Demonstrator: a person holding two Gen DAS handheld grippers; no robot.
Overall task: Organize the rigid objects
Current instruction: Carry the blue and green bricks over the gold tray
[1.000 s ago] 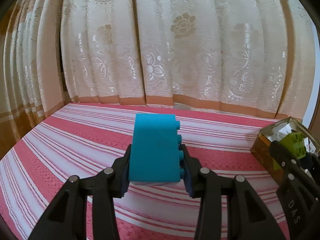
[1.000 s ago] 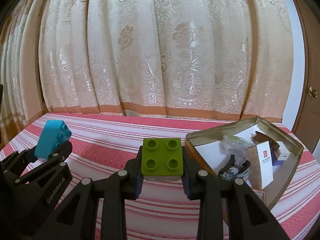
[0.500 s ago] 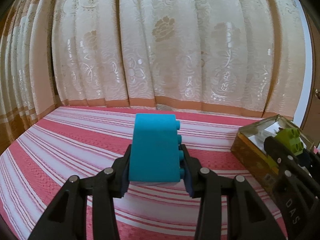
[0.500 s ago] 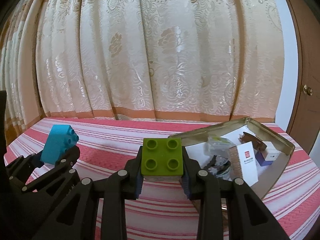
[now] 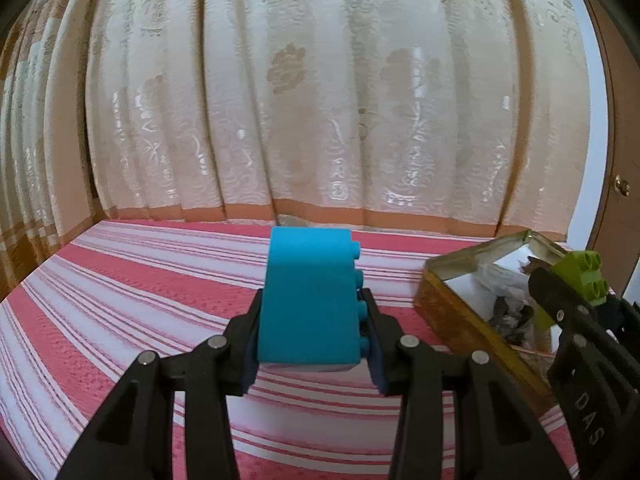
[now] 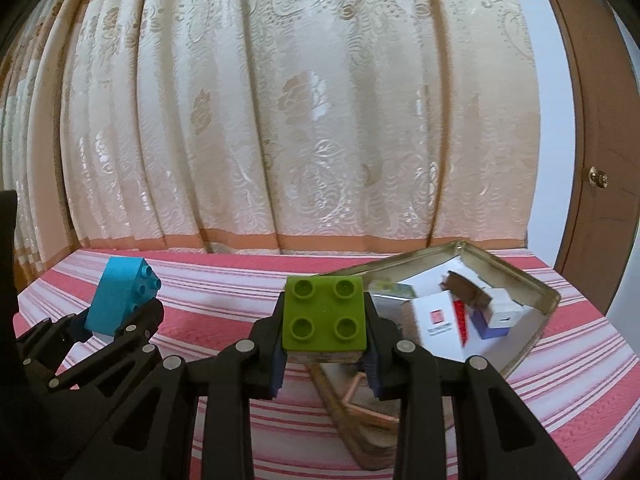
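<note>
My left gripper (image 5: pixel 312 354) is shut on a tall blue toy brick (image 5: pixel 310 296), studs facing right, held above the pink striped cloth (image 5: pixel 140 292). From the right wrist view the same blue brick (image 6: pixel 122 300) and left gripper (image 6: pixel 116 326) sit at the left. My right gripper (image 6: pixel 325 354) is shut on a green four-stud brick (image 6: pixel 324 314), studs facing the camera. It hangs over the near corner of an open metal tin (image 6: pixel 538 342). In the left wrist view the green brick (image 5: pixel 582 280) and the right gripper (image 5: pixel 576 300) hover over that tin (image 5: pixel 452 312).
The tin holds a white carton (image 6: pixel 438 328), a small white and blue box (image 6: pixel 498 314), a brown piece (image 6: pixel 464 290) and dark scraps (image 5: pixel 508 318). Patterned cream curtains (image 6: pixel 304 120) hang right behind the table. A brown door (image 6: pixel 596 140) with a knob stands at the right.
Both grippers have carried their bricks to the right, so the tin sits further left and fuller in both views. The door has come into sight. Both grips are unchanged.
</note>
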